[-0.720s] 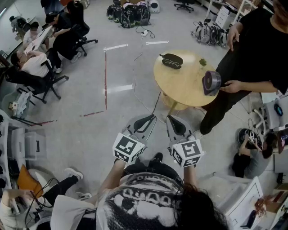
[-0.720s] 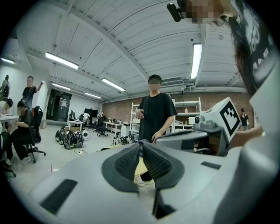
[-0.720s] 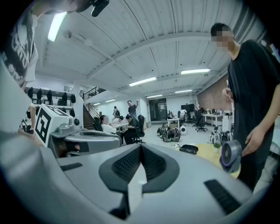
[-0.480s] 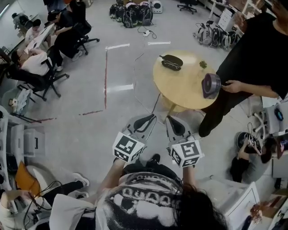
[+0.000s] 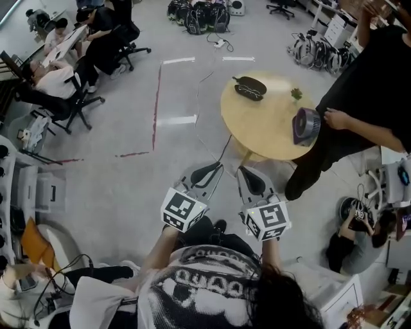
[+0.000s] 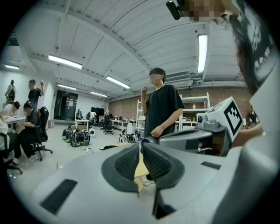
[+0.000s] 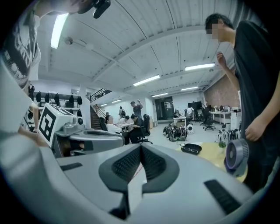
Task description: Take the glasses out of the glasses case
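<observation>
A dark glasses case (image 5: 249, 87) lies open on the far side of a round wooden table (image 5: 263, 132), with glasses inside it. In the right gripper view the glasses case (image 7: 191, 148) shows well ahead on the table (image 7: 213, 154). My left gripper (image 5: 207, 173) and right gripper (image 5: 252, 180) hang side by side over the floor, short of the table's near edge. Both are shut and empty; the left gripper's (image 6: 140, 144) and the right gripper's (image 7: 140, 146) pads meet.
A purple fan (image 5: 306, 125) stands at the table's right edge, with a standing person's hand (image 5: 335, 119) beside it. A small plant (image 5: 296, 94) sits near the case. Seated people and office chairs (image 5: 70, 96) fill the upper left; bags (image 5: 199, 16) lie at the back.
Both grippers keep their place. The standing person at the right has shifted a little, with the hand still at the fan.
</observation>
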A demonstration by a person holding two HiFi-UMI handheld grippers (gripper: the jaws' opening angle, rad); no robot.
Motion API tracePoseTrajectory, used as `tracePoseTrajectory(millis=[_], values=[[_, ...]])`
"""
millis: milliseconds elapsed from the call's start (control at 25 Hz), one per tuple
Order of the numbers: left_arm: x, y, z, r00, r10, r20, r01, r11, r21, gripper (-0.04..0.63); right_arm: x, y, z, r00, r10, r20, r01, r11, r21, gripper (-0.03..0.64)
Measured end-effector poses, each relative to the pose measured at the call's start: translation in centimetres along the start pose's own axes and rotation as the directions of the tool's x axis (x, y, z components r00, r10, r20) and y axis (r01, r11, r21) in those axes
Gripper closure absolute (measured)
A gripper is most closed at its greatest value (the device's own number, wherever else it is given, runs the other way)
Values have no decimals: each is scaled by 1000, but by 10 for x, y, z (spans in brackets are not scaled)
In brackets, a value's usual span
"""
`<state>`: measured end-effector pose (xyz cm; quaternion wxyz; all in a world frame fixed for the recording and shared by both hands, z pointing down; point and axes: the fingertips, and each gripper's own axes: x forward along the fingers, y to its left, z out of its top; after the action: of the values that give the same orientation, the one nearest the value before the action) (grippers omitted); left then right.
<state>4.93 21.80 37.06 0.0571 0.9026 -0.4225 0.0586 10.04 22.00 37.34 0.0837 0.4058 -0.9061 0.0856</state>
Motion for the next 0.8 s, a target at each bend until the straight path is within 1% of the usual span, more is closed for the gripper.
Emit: tracePoseTrajectory(millis=[160,360,600,800], values=[[7,2,-1,1000,3,-22,-4,1000,-10,563,0,-13,-4,1000,8,-13,-8,1000,14,627],[14,9,5,1000,20,-20,-20,999,-26,563,3,-26,1,1000,-4,0,4,999,37,627],[35,12,16,1000,11,-22,-11,1000,7,563,15,-39,-1,1000,0,-22,1,1000,20,627],[53,30,12,1000,4,-28,-4,1000,-1,563,39,-49,-2,999,11,-33,-10,1000,21,627]])
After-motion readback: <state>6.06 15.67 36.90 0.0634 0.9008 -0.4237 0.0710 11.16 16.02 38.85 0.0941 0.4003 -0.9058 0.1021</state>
